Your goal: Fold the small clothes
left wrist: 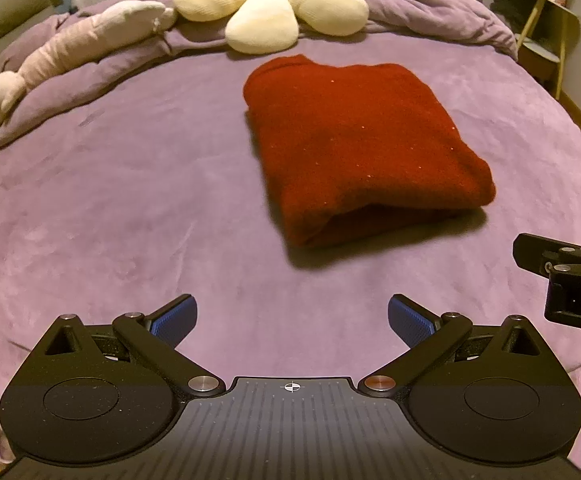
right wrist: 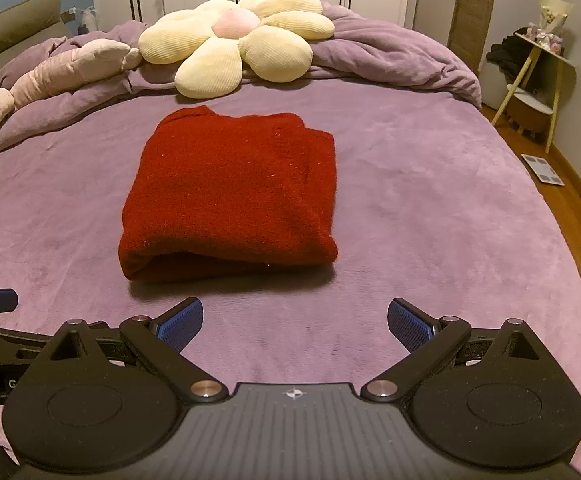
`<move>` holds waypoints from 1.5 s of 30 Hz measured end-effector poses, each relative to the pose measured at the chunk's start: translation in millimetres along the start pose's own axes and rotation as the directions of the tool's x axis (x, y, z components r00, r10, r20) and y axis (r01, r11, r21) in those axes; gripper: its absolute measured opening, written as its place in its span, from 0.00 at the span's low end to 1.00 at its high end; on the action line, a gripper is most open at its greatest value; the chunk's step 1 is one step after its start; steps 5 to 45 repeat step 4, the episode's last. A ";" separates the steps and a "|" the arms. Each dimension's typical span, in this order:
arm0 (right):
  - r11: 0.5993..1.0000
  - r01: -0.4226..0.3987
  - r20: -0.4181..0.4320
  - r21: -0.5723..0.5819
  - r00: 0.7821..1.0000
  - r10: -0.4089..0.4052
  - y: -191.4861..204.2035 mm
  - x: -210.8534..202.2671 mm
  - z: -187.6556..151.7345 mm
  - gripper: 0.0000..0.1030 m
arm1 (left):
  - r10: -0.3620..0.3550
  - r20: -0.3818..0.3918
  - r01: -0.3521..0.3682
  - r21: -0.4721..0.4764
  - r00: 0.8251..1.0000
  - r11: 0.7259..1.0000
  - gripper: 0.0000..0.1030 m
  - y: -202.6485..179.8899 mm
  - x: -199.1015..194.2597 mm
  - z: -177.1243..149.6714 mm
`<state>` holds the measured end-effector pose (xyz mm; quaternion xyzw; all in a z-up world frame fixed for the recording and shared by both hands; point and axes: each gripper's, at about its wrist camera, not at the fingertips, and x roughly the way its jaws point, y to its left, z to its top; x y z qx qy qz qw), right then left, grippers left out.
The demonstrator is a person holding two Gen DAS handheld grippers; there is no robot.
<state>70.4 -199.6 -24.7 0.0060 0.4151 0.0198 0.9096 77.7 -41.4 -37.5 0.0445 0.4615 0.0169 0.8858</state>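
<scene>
A red knitted garment [left wrist: 354, 148] lies folded into a thick rectangle on the purple bed cover [left wrist: 110, 200]. In the right wrist view the garment [right wrist: 234, 192] sits straight ahead, its folded edge facing me. My left gripper [left wrist: 292, 322] is open and empty, short of the garment and to its left. My right gripper [right wrist: 294, 324] is open and empty, just short of the garment's near edge. The right gripper's body shows at the right edge of the left wrist view [left wrist: 570, 276].
A cream flower-shaped pillow [right wrist: 234, 44] and a pale pink plush toy [right wrist: 58, 72] lie on a bunched purple duvet [right wrist: 390, 56] at the far end of the bed. A yellow-legged side table [right wrist: 538, 68] and wooden floor [right wrist: 562, 196] are to the right.
</scene>
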 end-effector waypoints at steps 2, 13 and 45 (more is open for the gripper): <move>1.000 0.001 0.000 0.000 1.000 -0.001 -0.1 -0.1 0.1 0.96 | -0.004 -0.001 0.004 -0.002 1.000 1.000 1.00 0.1 0.2 0.4; 1.000 0.003 0.001 0.001 1.000 -0.003 -0.3 0.0 0.0 0.96 | -0.006 -0.005 0.006 -0.003 1.000 1.000 1.00 0.5 0.9 0.8; 1.000 0.003 0.001 0.001 1.000 -0.003 -0.3 0.0 0.0 0.96 | -0.006 -0.005 0.006 -0.003 1.000 1.000 1.00 0.5 0.9 0.8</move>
